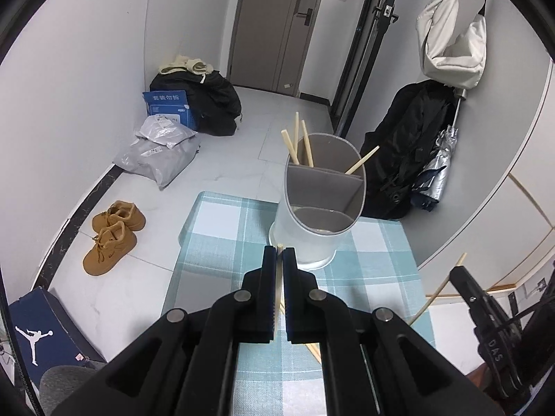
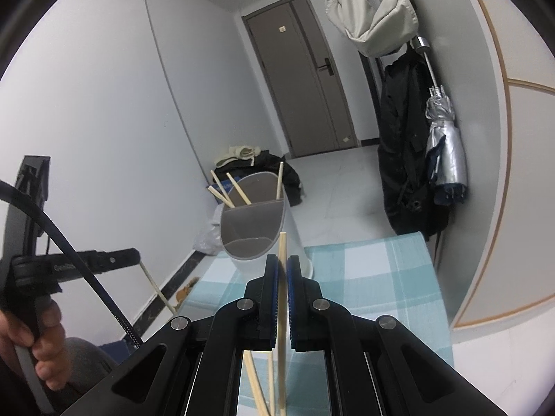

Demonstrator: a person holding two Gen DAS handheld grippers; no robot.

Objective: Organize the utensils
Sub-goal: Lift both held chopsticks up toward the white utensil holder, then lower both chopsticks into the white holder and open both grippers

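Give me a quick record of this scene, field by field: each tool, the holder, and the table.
left tool: shut on a chopstick
right tool: shut on a chopstick, tip poking past the fingers
utensil holder: grey, upright, divided into compartments
holder contents: four chopsticks leaning in the rear compartments; front compartment looks empty
table cover: teal and white plaid cloth
loose chopsticks: a few on the cloth below the right tool
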